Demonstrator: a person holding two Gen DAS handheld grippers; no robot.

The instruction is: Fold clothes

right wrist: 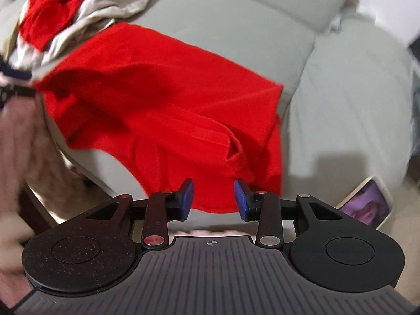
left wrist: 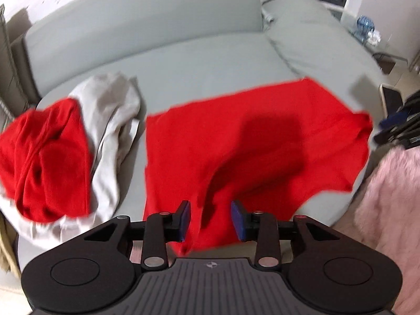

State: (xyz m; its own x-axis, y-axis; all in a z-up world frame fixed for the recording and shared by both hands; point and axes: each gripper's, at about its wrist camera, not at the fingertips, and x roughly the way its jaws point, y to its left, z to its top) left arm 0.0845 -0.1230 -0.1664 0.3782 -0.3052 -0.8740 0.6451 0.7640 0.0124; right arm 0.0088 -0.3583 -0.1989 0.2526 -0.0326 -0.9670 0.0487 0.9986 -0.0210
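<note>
A red garment (left wrist: 249, 136) lies spread flat on the grey sofa seat (left wrist: 210, 60), and its near edge hangs over the seat's front. My left gripper (left wrist: 211, 220) hovers over that near edge, blue pads apart, with red cloth showing in the gap but not pinched. In the right wrist view the same red garment (right wrist: 157, 92) shows a folded-over part near its front right corner. My right gripper (right wrist: 214, 199) stands open just above the hanging edge, and its pads do not press on the cloth.
A crumpled red garment (left wrist: 50, 157) sits on a whitish one (left wrist: 110, 120) at the seat's left end. Pink fluffy fabric (left wrist: 388, 197) fills the right side. A lit tablet (right wrist: 367, 204) leans beside the sofa at the lower right. A second grey cushion (right wrist: 354, 105) lies to the right.
</note>
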